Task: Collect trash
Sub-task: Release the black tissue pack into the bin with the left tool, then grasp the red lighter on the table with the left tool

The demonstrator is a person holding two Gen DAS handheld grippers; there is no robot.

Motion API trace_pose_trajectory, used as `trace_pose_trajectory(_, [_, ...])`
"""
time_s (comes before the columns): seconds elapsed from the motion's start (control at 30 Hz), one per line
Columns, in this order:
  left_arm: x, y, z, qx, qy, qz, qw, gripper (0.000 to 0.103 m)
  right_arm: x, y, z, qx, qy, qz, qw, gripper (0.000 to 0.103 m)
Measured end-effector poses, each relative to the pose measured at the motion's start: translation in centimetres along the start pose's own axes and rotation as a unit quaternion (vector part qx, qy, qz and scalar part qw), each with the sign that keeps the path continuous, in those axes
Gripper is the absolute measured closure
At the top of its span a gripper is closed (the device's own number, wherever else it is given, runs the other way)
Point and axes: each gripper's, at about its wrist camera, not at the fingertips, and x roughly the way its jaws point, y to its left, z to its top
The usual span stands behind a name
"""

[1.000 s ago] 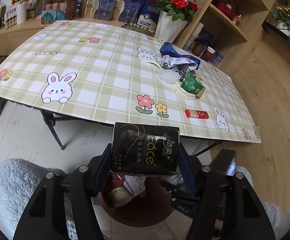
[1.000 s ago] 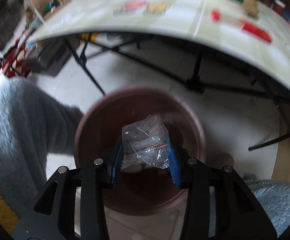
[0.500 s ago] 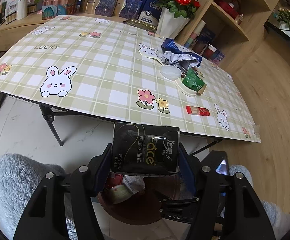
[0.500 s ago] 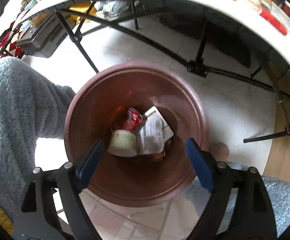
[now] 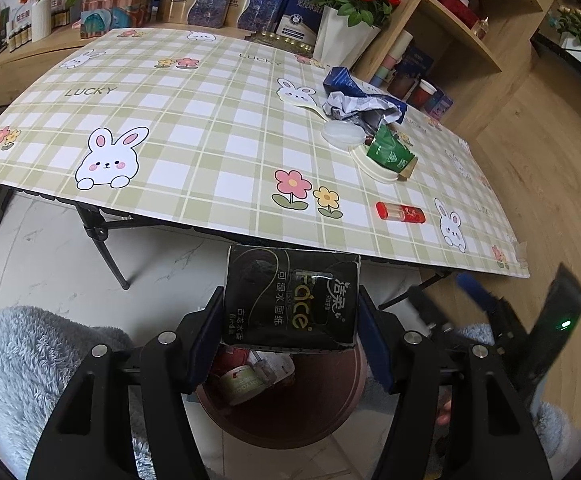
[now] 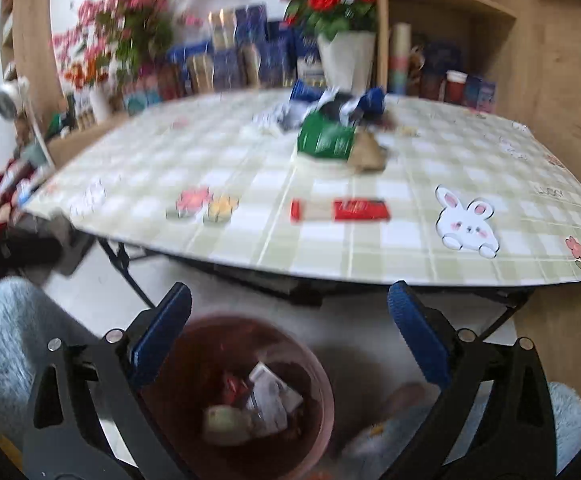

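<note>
My left gripper (image 5: 290,320) is shut on a black tissue pack (image 5: 290,300) and holds it above the brown trash bin (image 5: 330,420), which stands on the floor in front of the table. My right gripper (image 6: 290,320) is open and empty, above the bin (image 6: 314,432) and facing the table; it also shows at the right of the left wrist view (image 5: 474,292). The bin holds several wrappers (image 6: 266,400). On the table lie a red tube (image 5: 400,213), a green packet (image 5: 388,154) on a cream plate and crumpled wrappers (image 5: 358,106).
The checked table (image 5: 210,140) has a folding frame beneath it. A white vase of red roses (image 5: 342,36), boxes and wooden shelves (image 5: 450,32) stand behind it. Grey fluffy sleeves (image 5: 38,360) flank the grippers.
My right gripper opened and dropped its clear wrapper into the bin, then tilted up from the bin toward the table. My left gripper keeps the tissue pack over the bin.
</note>
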Motion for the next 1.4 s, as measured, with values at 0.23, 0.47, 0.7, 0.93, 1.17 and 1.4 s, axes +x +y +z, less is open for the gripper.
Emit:
trace_pose_trajectory(0.23, [1.0,-0.9,-0.3,0.015,0.02,0.008,0.9997,0.042,-0.7,-1.1,0.3,0.023,-0.028,-0.007,0.999,0.006])
trace_pose_trajectory(0.47, [2.5,-1.7,-0.7,0.029,0.049,0.026,0.998,0.042,-0.9,-2.0,0.3,0.046,-0.042,0.006,0.998,0.006])
trace_pose_trajectory(0.7, [4.7,-2.7,-1.3,0.042,0.091,0.045,0.9939,0.042,-0.7,-4.0,0.2,0.083,-0.048,0.016,0.995,0.006])
trace_pose_trajectory(0.93, [6.2,-4.1,-1.3,0.063,0.111,0.066,0.9897,0.027,-0.7,-5.8,0.3,0.112,-0.057,0.008,0.992,0.006])
trace_pose_trajectory(1.17, [6.4,-3.5,-0.4,0.032,0.1,0.087,0.9907,0.014,-0.9,-6.4,0.6,0.109,-0.072,0.005,0.991,0.006])
trace_pose_trajectory(1.4, [5.3,-1.1,0.5,-0.03,0.066,0.106,0.9917,0.013,-0.7,-7.1,0.5,0.124,-0.069,0.007,0.99,0.006])
